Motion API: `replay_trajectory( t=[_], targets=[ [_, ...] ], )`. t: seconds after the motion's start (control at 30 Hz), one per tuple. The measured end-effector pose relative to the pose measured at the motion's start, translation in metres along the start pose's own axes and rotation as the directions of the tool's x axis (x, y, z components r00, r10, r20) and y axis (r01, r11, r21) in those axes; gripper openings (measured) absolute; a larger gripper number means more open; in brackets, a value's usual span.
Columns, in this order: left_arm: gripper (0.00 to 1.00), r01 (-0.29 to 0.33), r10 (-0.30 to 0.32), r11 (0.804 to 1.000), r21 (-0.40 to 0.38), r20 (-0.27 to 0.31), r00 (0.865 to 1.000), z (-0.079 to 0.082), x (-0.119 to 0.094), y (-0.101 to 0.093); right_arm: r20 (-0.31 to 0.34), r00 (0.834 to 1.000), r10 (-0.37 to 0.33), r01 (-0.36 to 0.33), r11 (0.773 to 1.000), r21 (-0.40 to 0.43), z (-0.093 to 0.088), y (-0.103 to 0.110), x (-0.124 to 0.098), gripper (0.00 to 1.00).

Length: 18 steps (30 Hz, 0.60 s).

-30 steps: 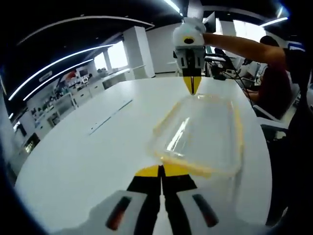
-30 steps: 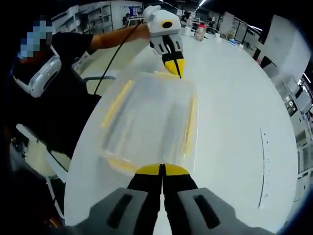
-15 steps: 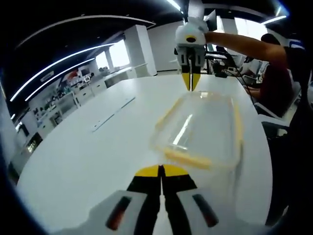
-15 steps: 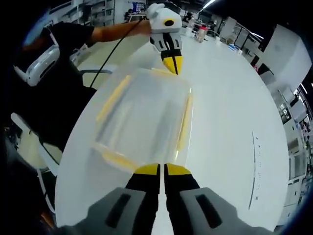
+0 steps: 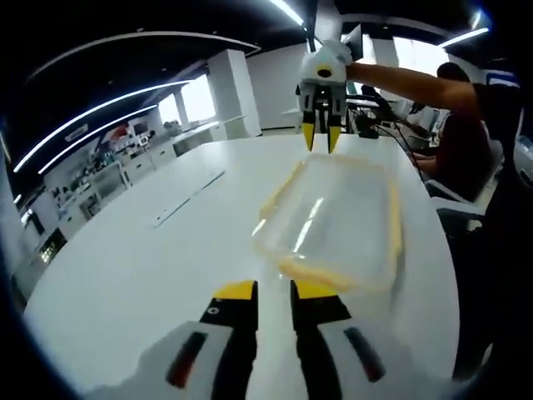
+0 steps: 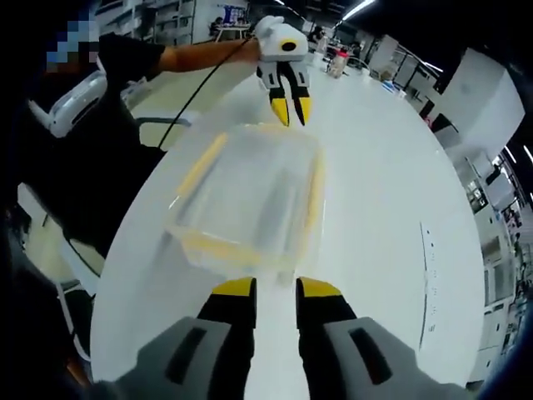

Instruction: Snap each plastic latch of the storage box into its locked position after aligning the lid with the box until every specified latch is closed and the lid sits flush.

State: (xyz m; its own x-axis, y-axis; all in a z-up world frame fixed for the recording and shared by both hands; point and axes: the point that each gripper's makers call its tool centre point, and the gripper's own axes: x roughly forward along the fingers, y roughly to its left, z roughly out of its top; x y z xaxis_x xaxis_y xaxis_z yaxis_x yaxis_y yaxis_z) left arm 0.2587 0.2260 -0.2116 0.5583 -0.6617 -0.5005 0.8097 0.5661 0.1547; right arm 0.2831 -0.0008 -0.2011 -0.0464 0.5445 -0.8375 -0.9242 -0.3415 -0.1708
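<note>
A clear plastic storage box [image 5: 337,221] with its lid on and yellow latches lies on the white table [image 5: 141,267]. In the left gripper view my left gripper [image 5: 273,292] stands open just short of the box's near end latch [image 5: 325,273]. Beyond the far end my right gripper [image 5: 321,140] hangs open, slightly above the rim. In the right gripper view the same box [image 6: 250,187] lies ahead of my open right gripper [image 6: 276,287], with a yellow latch [image 6: 221,246] at its near end. The left gripper [image 6: 290,110] is open at the far end. Nothing is between either pair of jaws.
A person in dark clothes [image 6: 100,158] with a white headset [image 6: 71,104] stands at the table's edge beside the box, arms stretched out to both grippers. A thin dark strip [image 5: 187,200] lies on the table [image 6: 391,208] away from the box. Shelves and desks stand behind.
Both grippers were shut with their tips at the box's end latches; now both have opened and drawn back a little from the box ends.
</note>
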Motion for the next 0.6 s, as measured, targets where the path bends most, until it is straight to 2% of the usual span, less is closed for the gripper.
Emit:
replay_trajectory(
  t=[0.23, 0.33, 0.37, 0.6],
  targets=[
    [0.21, 0.021, -0.02, 1.0, 0.02, -0.023, 1.0, -0.01, -0.004, -0.003, 0.015, 1.0, -0.013, 0.013, 1.0, 0.015, -0.008, 0.007, -0.002, 0.21],
    [0.28, 0.035, -0.035, 0.998, 0.044, -0.007, 0.999, -0.01, -0.006, -0.01, 0.041, 0.999, -0.02, 0.02, 1.0, -0.008, -0.004, 0.015, -0.001, 0.23],
    [0.29, 0.051, -0.051, 0.998, 0.039, -0.003, 0.999, -0.011, -0.006, -0.014, 0.083, 0.996, -0.023, 0.023, 1.0, 0.004, 0.002, 0.02, -0.001, 0.25],
    [0.32, 0.071, -0.071, 0.996, 0.046, -0.002, 0.997, -0.018, -0.003, -0.02, 0.102, 0.994, -0.027, 0.028, 1.0, -0.008, -0.001, 0.035, 0.003, 0.31]
  ],
)
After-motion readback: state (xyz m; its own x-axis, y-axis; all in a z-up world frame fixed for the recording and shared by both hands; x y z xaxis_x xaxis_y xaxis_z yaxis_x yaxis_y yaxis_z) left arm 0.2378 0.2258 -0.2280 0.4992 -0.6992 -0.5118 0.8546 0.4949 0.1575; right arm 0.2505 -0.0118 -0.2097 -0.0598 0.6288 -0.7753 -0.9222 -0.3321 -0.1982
